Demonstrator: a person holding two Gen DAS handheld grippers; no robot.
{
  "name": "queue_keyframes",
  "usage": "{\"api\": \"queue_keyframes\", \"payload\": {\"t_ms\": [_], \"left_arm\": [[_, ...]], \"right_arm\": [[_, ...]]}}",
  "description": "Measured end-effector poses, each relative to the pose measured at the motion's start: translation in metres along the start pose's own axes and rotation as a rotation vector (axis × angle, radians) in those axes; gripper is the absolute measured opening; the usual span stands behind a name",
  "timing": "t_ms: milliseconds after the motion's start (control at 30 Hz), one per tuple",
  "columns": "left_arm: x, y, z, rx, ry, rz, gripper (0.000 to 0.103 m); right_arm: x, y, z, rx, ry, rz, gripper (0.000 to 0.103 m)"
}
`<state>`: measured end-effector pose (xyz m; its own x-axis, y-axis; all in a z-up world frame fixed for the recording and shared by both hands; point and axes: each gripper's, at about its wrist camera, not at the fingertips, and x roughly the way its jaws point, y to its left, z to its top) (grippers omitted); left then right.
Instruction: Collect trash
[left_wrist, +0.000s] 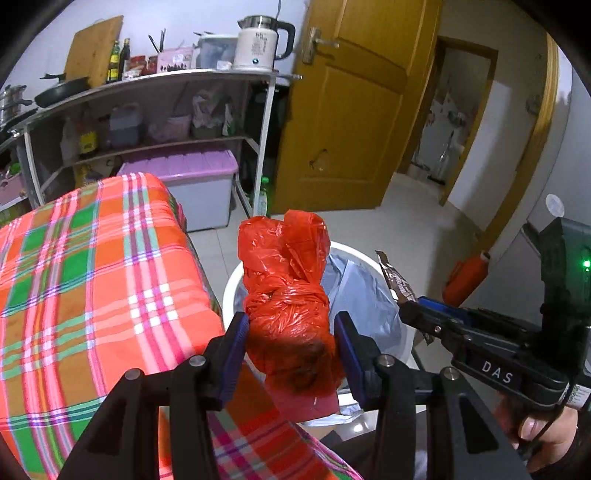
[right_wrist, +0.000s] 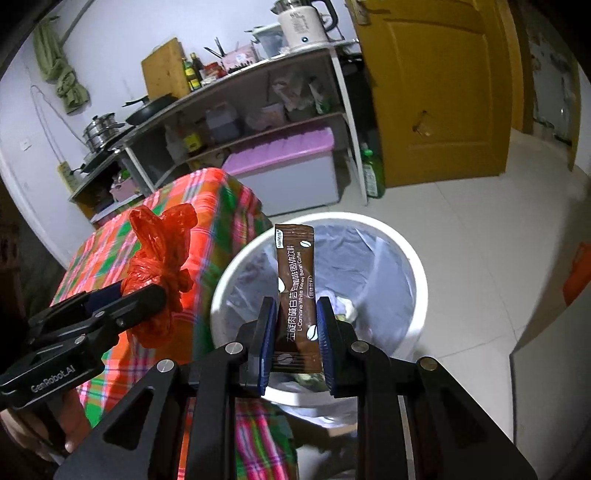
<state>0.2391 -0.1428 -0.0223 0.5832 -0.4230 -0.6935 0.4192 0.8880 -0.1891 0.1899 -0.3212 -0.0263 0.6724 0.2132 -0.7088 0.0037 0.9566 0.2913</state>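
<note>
My left gripper (left_wrist: 291, 325) is shut on a knotted red plastic bag (left_wrist: 288, 295), held above the near rim of a white trash bin (left_wrist: 231, 288) lined with clear plastic. The same red plastic bag (right_wrist: 159, 273) and left gripper (right_wrist: 147, 291) show at the left of the right wrist view. My right gripper (right_wrist: 295, 314) is shut on a brown coffee sachet (right_wrist: 295, 288), upright over the trash bin (right_wrist: 417, 280), which holds some rubbish. In the left wrist view the right gripper (left_wrist: 410, 310) and the coffee sachet (left_wrist: 395, 277) sit at the right.
A table with an orange, green and pink plaid cloth (left_wrist: 92, 288) stands left of the bin. Behind are a metal shelf rack (left_wrist: 166, 110) with a kettle (left_wrist: 258, 44), a purple-lidded storage box (left_wrist: 199, 184), a green bottle (right_wrist: 371, 173) and a wooden door (left_wrist: 351, 103). Tiled floor lies to the right.
</note>
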Motion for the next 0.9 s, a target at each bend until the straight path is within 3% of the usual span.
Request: {"api": "queue_keyframes", "payload": {"t_ms": [467,900], "left_arm": [[0.065,0.000,0.003,-0.022,0.127,-0.001,0.051],[0.037,0.003,0.001,-0.044,0.067,0.008,0.053]], "right_arm": [[0.045,-0.031,-0.008,0.058,0.119,-0.020,0.024],[0.024,-0.026,-0.009,0.051,0.067,-0.017,0.024]]}}
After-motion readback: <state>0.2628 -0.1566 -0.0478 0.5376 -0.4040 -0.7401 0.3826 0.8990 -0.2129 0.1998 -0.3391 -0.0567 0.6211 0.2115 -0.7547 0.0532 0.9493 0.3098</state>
